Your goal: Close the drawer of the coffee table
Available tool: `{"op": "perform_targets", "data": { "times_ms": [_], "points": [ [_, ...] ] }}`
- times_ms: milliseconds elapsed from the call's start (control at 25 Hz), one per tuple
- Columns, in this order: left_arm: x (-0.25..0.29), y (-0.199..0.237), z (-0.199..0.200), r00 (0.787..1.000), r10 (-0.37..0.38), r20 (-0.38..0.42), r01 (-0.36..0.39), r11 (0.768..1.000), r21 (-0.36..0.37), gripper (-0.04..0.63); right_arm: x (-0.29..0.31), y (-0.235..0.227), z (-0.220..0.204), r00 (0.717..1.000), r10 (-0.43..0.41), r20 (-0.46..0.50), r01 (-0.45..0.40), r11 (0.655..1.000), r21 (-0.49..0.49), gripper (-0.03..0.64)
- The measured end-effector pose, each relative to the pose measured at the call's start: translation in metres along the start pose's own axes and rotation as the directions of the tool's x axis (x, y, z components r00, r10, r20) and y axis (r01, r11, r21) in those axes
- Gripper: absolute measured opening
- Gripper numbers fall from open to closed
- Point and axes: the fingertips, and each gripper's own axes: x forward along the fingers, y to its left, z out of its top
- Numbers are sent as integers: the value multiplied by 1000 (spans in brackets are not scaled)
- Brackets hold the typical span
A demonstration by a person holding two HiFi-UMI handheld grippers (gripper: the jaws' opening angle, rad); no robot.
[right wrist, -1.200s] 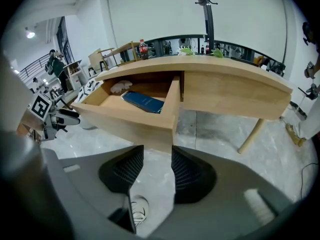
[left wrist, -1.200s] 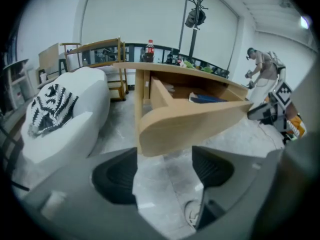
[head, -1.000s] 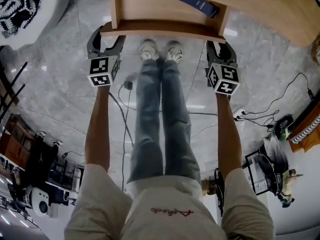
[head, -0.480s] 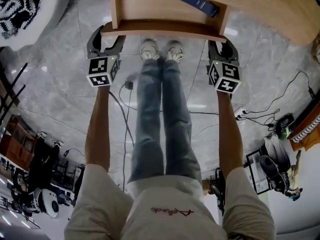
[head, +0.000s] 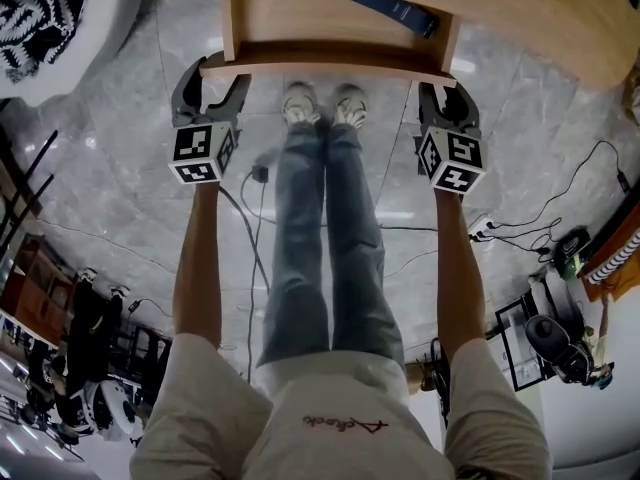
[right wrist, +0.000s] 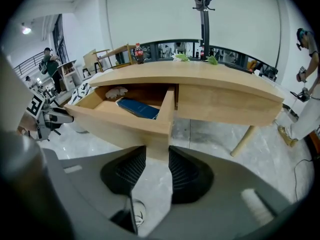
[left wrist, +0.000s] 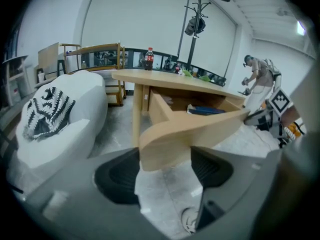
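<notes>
The drawer (head: 300, 18) of the coffee table (head: 540, 28) stands pulled well out from under the curved wooden tabletop, toward the person. It slides up and down in the head view. Its front panel (head: 325, 60) lies with its long axis left to right, reaching from one pair of tongs to the other. Inside, a dark blue book (head: 395, 8) lies flat near the right side wall, and something white (right wrist: 117, 91) sits at the back.

The left tongs (head: 215, 76) stand wide and angle down at the panel's left corner. That corner fills the gap between the pads (left wrist: 117, 176), and the outer finger lies beside the panel's end. The right tongs (head: 445, 88) are wide too, set the same way at the right corner. In the right gripper view the wood sits close against both pads, and the jaws have just been closing slightly.

The person's shoes (head: 322, 103) stand on the grey marble floor (head: 130, 198) just in front of the panel, between the two tongs. A cola bottle (right wrist: 138, 51) stands upright at the tabletop's far edge.
</notes>
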Motion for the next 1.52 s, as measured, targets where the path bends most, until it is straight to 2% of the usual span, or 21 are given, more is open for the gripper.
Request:
{"op": "perform_targets", "data": {
  "times_ms": [480, 1520],
  "points": [
    [6, 5, 6, 1000, -1, -5, 1, 1000, -2, 318, 6, -1, 7, 1000, -17, 0, 17, 1000, 17, 150],
    [79, 44, 94, 997, 34, 72, -35, 999, 14, 318, 70, -33, 97, 988, -89, 126, 77, 992, 96, 152]
  ]
}}
